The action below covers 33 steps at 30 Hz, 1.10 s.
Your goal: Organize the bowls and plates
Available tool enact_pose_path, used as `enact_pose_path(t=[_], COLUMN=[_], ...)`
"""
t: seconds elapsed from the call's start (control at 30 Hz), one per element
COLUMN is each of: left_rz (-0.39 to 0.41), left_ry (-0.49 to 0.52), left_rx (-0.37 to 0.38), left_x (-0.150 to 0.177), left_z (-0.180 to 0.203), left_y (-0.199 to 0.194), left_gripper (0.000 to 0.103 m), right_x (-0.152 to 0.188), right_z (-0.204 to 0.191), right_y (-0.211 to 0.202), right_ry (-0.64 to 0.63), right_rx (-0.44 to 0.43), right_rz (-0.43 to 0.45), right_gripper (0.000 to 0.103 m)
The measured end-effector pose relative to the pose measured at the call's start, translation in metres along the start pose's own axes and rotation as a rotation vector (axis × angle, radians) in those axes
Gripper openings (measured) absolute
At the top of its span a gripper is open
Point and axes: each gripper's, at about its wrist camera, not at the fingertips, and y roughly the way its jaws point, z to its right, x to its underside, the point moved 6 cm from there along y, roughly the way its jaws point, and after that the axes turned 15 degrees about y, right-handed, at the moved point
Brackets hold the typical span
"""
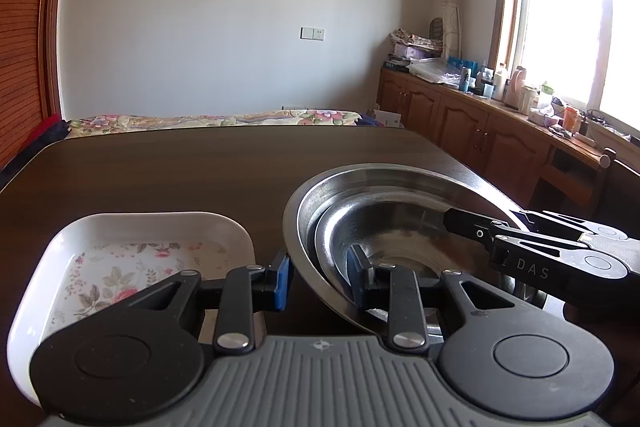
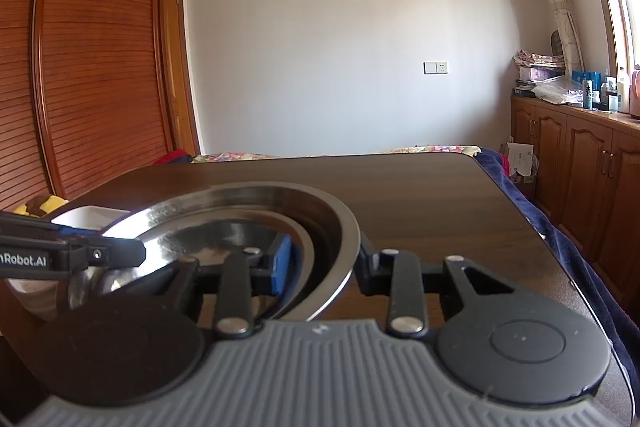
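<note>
Steel bowls (image 1: 400,211) sit nested on the dark worktop (image 1: 180,171): a smaller one inside a larger, wide-rimmed one. Landmark for all positions: this nested stack.

Left claw (image 1: 318,277) straddles the near-left rim of the stack. One blue pad is outside the outer bowl, the other inside against the inner bowl's wall. Jaws look spread with a visible gap around the rim, so I read it as released or only loosely set, not clamped.

Right claw (image 2: 324,259) straddles the near-right rim in the same way: blue pad inside, the other finger outside the wide rim. Whether it pinches the metal I cannot tell; the rim hides the contact.

Judgement: opposite rim holds suggest a two-point lift or steadying of the stack, which keeps a slippery, shallow steel bowl level.

White square dish (image 1: 132,251) with floral base lies just left of the stack, apart from it, on the same worktop. Probably the next item to be grouped.

Risk: thin polished rim may slide out of the pads if the grip is uneven.

Behind the stack the worktop is bare; bed (image 1: 208,119) beyond.
</note>
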Motion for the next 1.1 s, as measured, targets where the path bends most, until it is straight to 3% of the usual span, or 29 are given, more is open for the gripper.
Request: enact_pose_path(t=[0.53, 1.1], left_rz=[0.029, 0.043], left_ry=[-0.006, -0.001], left_rx=[0.008, -0.031], left_x=[-0.007, -0.013], left_z=[-0.008, -0.034], left_y=[-0.018, -0.047], left_gripper=[0.03, 0.03], right_x=[-0.015, -0.023], right_z=[-0.011, -0.036], right_y=[-0.014, -0.009], right_ry=[-0.009, -0.039], right_rx=[-0.015, -0.06], right_rz=[0.032, 0.043], right_gripper=[0.034, 0.034])
